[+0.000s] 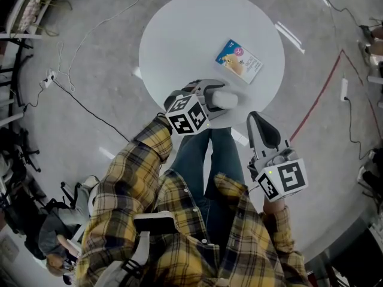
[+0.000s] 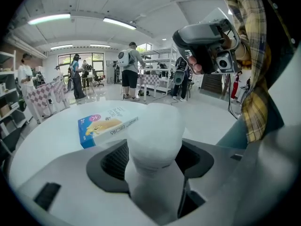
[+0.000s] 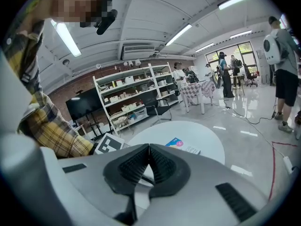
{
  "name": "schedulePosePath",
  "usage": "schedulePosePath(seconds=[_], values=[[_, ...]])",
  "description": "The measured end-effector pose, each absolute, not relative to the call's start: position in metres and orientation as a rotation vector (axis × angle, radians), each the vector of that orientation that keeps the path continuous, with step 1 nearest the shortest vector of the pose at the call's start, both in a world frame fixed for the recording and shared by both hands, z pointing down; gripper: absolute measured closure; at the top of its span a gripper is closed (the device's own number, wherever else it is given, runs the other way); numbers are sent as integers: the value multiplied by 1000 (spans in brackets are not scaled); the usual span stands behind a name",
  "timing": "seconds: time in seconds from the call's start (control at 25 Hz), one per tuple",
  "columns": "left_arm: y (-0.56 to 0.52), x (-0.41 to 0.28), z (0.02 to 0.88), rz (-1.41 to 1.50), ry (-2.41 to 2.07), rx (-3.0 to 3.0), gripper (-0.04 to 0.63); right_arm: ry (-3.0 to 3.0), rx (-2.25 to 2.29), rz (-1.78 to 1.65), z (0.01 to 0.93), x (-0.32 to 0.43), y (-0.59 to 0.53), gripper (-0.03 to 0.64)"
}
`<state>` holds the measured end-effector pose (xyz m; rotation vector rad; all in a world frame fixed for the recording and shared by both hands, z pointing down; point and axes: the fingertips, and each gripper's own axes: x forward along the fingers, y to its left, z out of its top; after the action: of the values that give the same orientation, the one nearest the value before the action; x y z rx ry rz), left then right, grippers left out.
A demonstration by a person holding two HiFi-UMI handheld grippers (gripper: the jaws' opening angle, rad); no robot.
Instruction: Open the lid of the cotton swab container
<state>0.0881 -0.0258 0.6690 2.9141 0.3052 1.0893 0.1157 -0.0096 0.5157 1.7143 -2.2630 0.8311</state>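
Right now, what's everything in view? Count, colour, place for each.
table: 1, white, round, in front of the person
box: 1, blue and orange print, flat on the table, right of centre
container: 1, white, at the table's near edge, between the left gripper's jaws
cable: 1 dark, on the grey floor left of the table
red line: 1, on the floor right of the table
shelving: 1 unit, white, by the brick wall
bystanders: several, standing far behind the table
shirt: 1, yellow plaid
jeans: 1, blue
left gripper: 1, grey, open around the container
right gripper: 1, grey, shut, empty
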Motion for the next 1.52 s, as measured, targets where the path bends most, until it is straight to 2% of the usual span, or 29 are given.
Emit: schedulePosePath(seconds=[0.92,1.52], values=[[-25,91,658,1070,332,2944,342,-2268,1691,841,514,111,-28,600],[-51,92,564,1041,163,2867,342,-2393,1642,679,435,114,-72,600]])
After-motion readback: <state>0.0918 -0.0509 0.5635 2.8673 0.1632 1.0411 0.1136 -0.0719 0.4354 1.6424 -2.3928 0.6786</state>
